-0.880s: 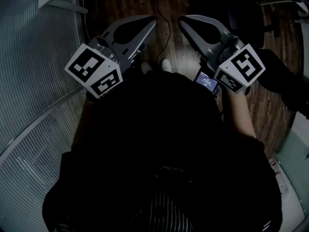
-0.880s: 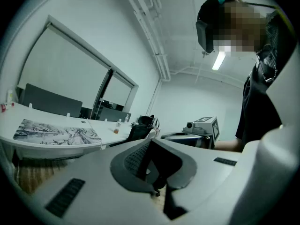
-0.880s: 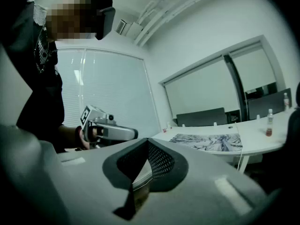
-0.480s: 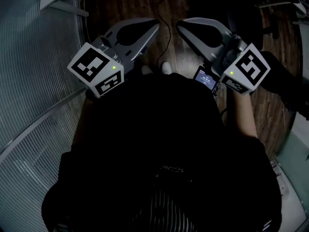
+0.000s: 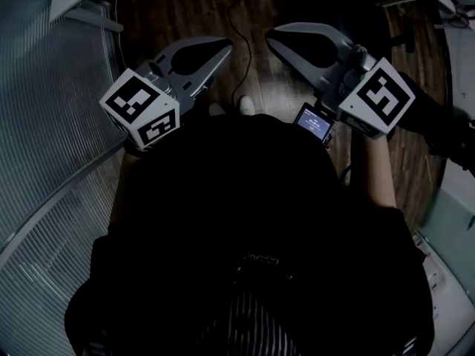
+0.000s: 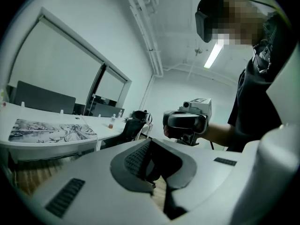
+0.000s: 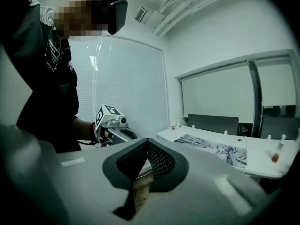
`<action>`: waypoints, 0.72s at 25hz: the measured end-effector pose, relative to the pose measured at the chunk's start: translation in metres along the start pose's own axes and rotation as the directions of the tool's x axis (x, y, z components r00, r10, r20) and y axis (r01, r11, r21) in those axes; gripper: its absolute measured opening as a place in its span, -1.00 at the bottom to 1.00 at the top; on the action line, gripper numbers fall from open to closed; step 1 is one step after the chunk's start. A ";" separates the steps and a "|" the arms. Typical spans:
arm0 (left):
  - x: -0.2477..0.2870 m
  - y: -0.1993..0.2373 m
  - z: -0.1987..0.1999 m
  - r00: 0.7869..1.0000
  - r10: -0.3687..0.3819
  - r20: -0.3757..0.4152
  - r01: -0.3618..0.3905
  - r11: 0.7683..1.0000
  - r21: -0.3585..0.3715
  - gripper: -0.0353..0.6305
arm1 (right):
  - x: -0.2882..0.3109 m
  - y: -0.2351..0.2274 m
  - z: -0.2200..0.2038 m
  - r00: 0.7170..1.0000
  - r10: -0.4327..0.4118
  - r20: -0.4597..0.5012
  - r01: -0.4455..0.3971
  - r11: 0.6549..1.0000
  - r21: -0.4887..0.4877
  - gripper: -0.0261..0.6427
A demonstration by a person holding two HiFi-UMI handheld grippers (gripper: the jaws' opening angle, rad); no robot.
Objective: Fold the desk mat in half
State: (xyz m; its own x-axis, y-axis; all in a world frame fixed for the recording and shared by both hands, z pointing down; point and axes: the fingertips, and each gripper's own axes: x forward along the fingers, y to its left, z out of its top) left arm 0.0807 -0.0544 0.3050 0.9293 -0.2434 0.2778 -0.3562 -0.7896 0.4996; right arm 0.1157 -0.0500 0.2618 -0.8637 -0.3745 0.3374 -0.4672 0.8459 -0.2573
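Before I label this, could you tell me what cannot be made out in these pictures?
- Grey-and-white patterned desk mat: beyond the head view's edge; small in both gripper views, pattern unclear.
- Small screen beside the right gripper: head view, text too small.
- Wooden floor: head view, dark torso hides much.

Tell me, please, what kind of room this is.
Probably an office or a meeting room. A long white table carries a printed desk mat, a dark office chair stands beside it, and a ribbed glass wall closes one side.

Dark wood floor [image 5: 407,154], white walls [image 6: 136,41]
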 end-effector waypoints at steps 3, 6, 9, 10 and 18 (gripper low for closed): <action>-0.010 0.003 -0.002 1.000 -0.014 0.020 0.014 1.000 -0.013 -0.87 | 0.015 0.015 -0.003 0.998 0.045 -0.043 -0.046 0.999 -0.012 -0.91; -0.025 0.012 -0.006 1.000 -0.006 0.026 0.007 1.000 -0.027 -0.87 | 0.036 0.021 -0.002 0.995 0.057 -0.076 -0.060 0.998 -0.032 -0.91; -0.041 0.020 -0.008 1.000 0.012 0.029 -0.011 0.999 -0.047 -0.87 | 0.052 0.026 0.000 0.991 0.069 -0.112 -0.075 0.996 -0.053 -0.91; -0.046 0.023 -0.009 0.999 0.016 0.033 -0.014 0.998 -0.055 -0.87 | 0.057 0.026 0.000 0.989 0.068 -0.129 -0.076 0.995 -0.059 -0.91; -0.097 0.065 -0.027 0.982 0.182 0.038 -0.178 0.979 -0.095 -0.87 | 0.079 0.023 0.005 0.988 0.067 -0.141 -0.071 0.997 -0.024 -0.91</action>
State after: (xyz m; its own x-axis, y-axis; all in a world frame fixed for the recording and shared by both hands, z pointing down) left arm -0.0355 -0.0669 0.3332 0.8517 -0.4047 0.3327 -0.5237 -0.6763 0.5181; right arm 0.0353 -0.0620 0.2776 -0.8578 -0.2593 0.4438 -0.3997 0.8794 -0.2588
